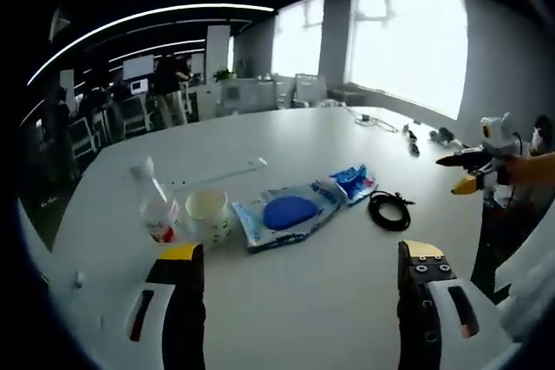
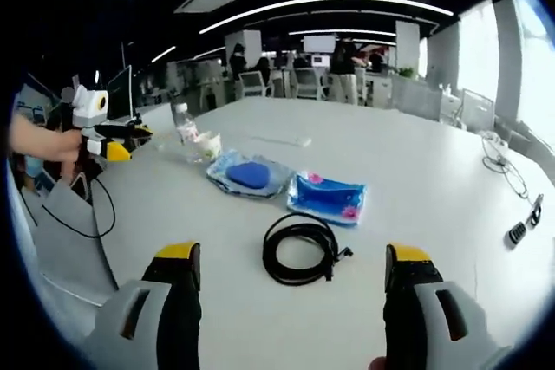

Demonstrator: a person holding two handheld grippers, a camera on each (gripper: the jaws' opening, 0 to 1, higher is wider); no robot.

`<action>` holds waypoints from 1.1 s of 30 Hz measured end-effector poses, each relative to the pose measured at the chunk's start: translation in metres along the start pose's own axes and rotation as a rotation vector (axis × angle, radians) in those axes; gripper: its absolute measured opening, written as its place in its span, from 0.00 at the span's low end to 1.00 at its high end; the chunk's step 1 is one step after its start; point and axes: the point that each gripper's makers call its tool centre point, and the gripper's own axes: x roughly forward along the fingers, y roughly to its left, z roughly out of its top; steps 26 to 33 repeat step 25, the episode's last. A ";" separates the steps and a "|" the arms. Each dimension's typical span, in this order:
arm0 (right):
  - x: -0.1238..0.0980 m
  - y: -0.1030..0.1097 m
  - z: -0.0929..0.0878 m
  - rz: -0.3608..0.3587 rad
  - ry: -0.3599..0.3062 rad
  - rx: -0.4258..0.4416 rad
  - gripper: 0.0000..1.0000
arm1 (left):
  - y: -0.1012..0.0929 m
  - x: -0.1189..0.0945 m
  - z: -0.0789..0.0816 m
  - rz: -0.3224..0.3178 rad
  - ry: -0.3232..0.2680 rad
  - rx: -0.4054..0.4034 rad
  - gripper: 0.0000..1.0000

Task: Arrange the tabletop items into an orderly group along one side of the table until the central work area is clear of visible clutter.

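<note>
On the white table [image 1: 329, 292] a clear plastic bottle [image 1: 156, 205] leans beside a white cup [image 1: 208, 214]. To their right lie a clear bag holding a blue round object [image 1: 286, 214], a blue packet [image 1: 354, 184] and a black cable coil [image 1: 388, 210]. My left gripper [image 1: 299, 253] is open just short of the cup and bag, holding nothing. My right gripper [image 2: 293, 255] is open over the cable coil [image 2: 299, 249], with the blue packet [image 2: 328, 199], the bag [image 2: 250, 176], the cup [image 2: 208, 145] and the bottle [image 2: 184, 127] beyond it.
A thin white strip [image 1: 217, 175] lies behind the cup. Cables and small black devices [image 2: 520, 227] sit near the far table edge by the windows. A hand holds the right gripper [image 1: 473, 171] at the table's right side. Chairs, desks and people stand in the background.
</note>
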 end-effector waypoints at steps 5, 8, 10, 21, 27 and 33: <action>-0.007 0.006 -0.002 -0.016 0.007 0.000 0.86 | 0.023 -0.031 -0.016 0.043 0.011 -0.005 0.92; -0.010 0.010 -0.002 -0.024 0.005 0.004 0.86 | 0.032 -0.049 -0.021 0.064 0.002 -0.018 0.94; -0.012 0.013 -0.002 -0.032 0.003 0.007 0.86 | 0.036 -0.059 -0.024 0.082 0.001 -0.004 0.96; -0.018 0.020 -0.001 -0.047 0.004 0.011 0.88 | 0.053 -0.084 -0.042 0.115 -0.004 -0.052 0.96; -0.019 0.020 -0.002 -0.055 0.008 0.010 0.88 | 0.055 -0.082 -0.045 0.113 0.000 -0.065 0.96; -0.019 0.020 -0.002 -0.055 0.008 0.010 0.88 | 0.055 -0.082 -0.045 0.113 0.000 -0.065 0.96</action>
